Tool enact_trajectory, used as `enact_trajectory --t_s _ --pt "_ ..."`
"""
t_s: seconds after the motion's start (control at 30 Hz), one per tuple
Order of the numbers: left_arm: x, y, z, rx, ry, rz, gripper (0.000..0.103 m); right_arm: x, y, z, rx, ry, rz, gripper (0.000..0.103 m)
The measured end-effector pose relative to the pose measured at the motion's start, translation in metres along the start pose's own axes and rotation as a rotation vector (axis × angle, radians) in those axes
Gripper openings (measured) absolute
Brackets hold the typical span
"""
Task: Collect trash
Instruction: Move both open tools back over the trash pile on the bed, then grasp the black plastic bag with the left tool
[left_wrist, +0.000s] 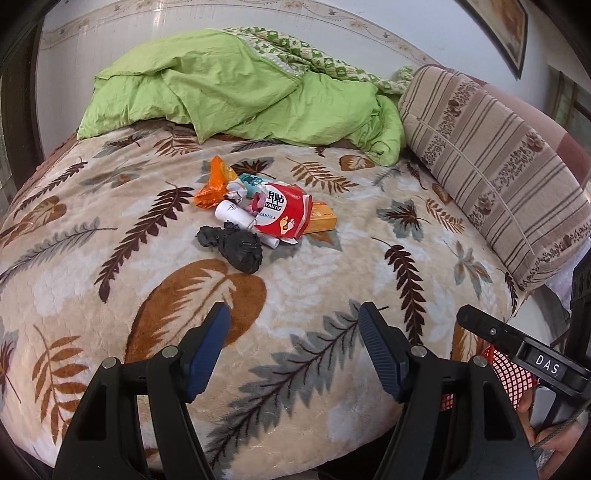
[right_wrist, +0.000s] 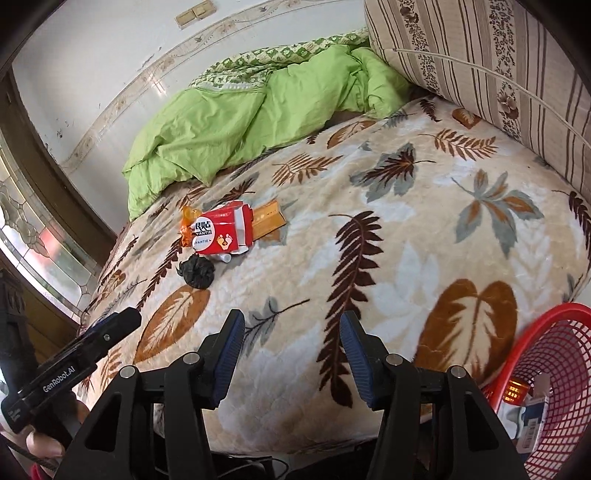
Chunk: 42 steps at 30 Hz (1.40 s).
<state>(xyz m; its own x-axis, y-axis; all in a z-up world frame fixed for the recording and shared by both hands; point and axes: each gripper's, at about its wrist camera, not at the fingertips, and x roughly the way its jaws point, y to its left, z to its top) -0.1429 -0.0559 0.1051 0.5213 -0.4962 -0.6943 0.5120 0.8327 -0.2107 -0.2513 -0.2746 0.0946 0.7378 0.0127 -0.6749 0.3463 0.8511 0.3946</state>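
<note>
A small heap of trash lies mid-bed on the leaf-patterned blanket (left_wrist: 295, 295): a red-and-white packet (left_wrist: 282, 214) (right_wrist: 221, 232), an orange wrapper (left_wrist: 216, 182), a yellow box (left_wrist: 321, 219) (right_wrist: 267, 218), a white tube (left_wrist: 232, 214) and a crumpled black bag (left_wrist: 236, 247) (right_wrist: 197, 275). My left gripper (left_wrist: 293, 325) hangs open over the blanket, well short of the heap. My right gripper (right_wrist: 291, 330) is open too, with nothing between its fingers, over the bed's near edge. A red mesh basket (right_wrist: 546, 387) stands at the lower right with some packets inside.
A rumpled green quilt (left_wrist: 236, 92) lies at the far side against the wall. A striped pillow (left_wrist: 495, 166) leans along the right. A window with patterned glass (right_wrist: 33, 236) is at the left. The other hand-held tool (left_wrist: 524, 354) shows at the right edge.
</note>
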Motion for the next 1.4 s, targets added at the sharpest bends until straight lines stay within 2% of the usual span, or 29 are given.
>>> enact_trajectory --t_s 0.47,0.87,1.03,1.23,1.4 --pt "0.002 0.006 0.001 -0.005 -0.001 0.006 0.071 0.010 0.016 0.003 -0.033 -0.006 0.017 0.057" --pt "0.001 0.006 0.002 -0.009 -0.005 0.014 0.071 0.008 0.014 0.001 -0.031 -0.014 0.030 0.057" --pt "0.003 0.018 0.005 -0.042 0.008 0.030 0.071 0.005 0.009 0.001 -0.019 -0.019 0.045 0.057" --pt "0.017 0.042 0.014 -0.103 0.031 0.072 0.071 0.009 0.004 0.003 0.015 -0.009 0.077 0.057" --pt "0.052 0.054 0.034 -0.159 0.071 0.095 0.071 0.010 0.003 0.003 0.024 -0.009 0.100 0.057"
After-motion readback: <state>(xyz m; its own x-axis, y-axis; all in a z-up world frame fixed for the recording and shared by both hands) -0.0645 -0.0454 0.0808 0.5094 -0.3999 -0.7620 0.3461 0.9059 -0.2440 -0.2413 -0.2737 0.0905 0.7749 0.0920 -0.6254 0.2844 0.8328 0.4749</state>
